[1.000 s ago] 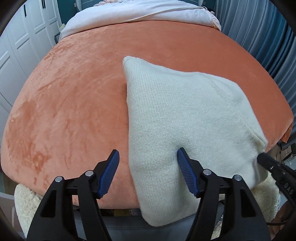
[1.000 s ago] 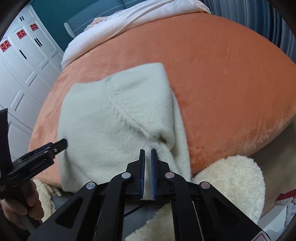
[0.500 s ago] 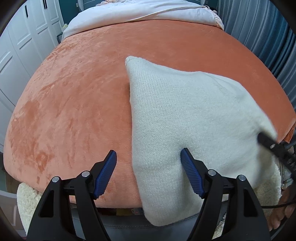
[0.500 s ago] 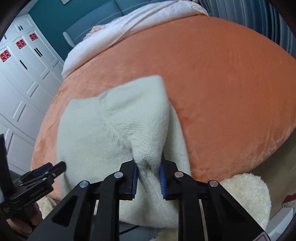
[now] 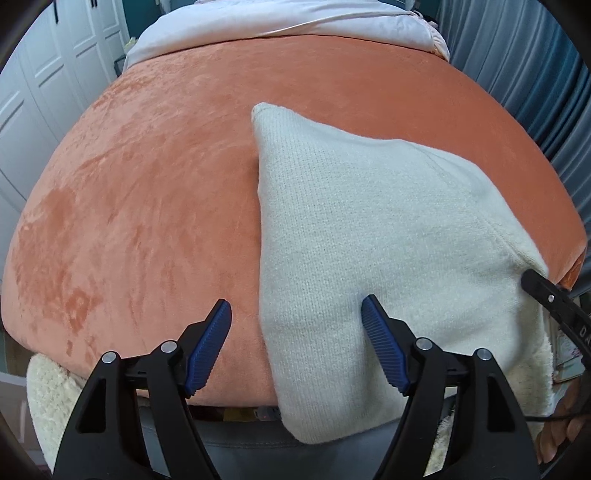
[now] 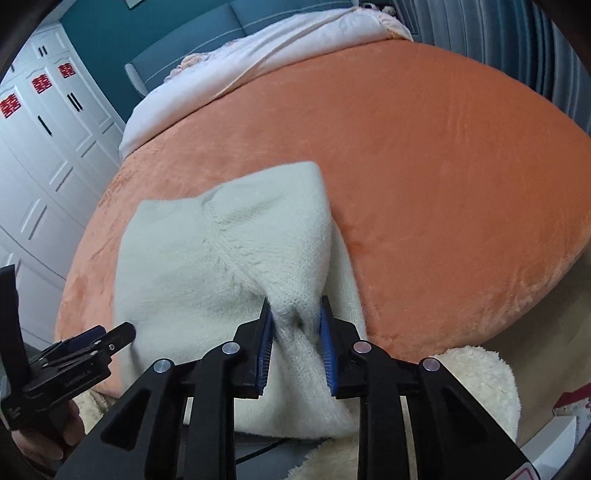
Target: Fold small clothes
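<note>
A cream knit garment (image 5: pixel 369 229) lies folded on the orange plush bedspread (image 5: pixel 147 184), its near end hanging over the bed's front edge. My left gripper (image 5: pixel 295 310) is open and straddles the garment's left edge: one finger is over the bedspread, the other over the knit, and nothing is pinched. In the right wrist view a raised fold of the garment (image 6: pixel 184 258) stands between the pads of my right gripper (image 6: pixel 295 314). Its jaws are opening, and the fold still touches both pads. The right gripper's tip (image 5: pixel 535 280) shows at the garment's right corner.
A white quilt (image 5: pixel 295 18) is bunched at the bed's far end. A fleecy cream throw (image 6: pixel 472 373) hangs below the front edge. White wardrobe doors (image 6: pixel 44 147) stand to the left, a grey-blue curtain (image 5: pixel 517 55) to the right. A hand (image 6: pixel 37 439) holds the left gripper.
The right gripper's jaws have spread from almost shut to a small gap, with a fold of the knit now bunched between them. The left gripper has widened slightly and kept still.
</note>
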`<state>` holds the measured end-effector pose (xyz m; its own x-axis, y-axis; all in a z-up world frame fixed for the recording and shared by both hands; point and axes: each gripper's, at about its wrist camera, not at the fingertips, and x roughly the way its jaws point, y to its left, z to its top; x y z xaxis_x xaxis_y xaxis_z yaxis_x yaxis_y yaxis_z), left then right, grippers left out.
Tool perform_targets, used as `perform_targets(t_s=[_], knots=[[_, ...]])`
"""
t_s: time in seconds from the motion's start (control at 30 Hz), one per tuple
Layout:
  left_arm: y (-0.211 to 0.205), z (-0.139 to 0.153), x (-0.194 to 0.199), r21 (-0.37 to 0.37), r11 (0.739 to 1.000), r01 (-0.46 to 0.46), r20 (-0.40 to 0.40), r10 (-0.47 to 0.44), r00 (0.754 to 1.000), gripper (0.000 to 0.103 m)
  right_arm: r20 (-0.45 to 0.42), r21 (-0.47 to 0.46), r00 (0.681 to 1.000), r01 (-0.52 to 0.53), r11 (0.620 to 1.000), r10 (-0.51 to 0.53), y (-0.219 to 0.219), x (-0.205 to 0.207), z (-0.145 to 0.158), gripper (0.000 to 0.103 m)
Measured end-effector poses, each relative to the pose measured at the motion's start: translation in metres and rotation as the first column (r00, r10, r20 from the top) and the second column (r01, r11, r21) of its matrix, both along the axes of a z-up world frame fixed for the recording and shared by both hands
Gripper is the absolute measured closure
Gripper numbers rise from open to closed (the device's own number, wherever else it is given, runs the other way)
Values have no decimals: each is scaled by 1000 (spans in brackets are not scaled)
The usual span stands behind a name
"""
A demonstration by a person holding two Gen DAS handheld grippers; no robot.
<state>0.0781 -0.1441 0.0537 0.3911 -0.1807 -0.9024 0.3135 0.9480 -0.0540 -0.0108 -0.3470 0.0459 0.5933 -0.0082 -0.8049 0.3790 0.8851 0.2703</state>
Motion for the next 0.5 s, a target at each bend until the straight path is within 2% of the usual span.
perform_targets(t_s=[0.1,0.2,0.3,0.37,0.47,0.5], knots=[[10,0,-6,-20,1000,-20,-25,19,1000,33,13,-56,1000,-1,998,2,9,-11,9,83],[14,-3,-11,-3,1000,-17,-30,17,999,33,64,-58,998,-21,998,25,13,-15,25,84],[14,-8,-12,3,1000,-20,-38,20,999,30,56,-63,996,-72,995,76,23,-1,29,86],[12,-9,-11,11,1000,-21,-34,21,999,28,0,-94,995,-97,991,97,26,13,16,86],[11,-11,-11,18,1000,-5,-38,5,999,26,-172,-103,980,-114,988,96,21,42,-34,101],[11,-9,-12,13,1000,-3,-45,4,999,26,-164,-93,983,-101,991,84,18,41,-38,101]])
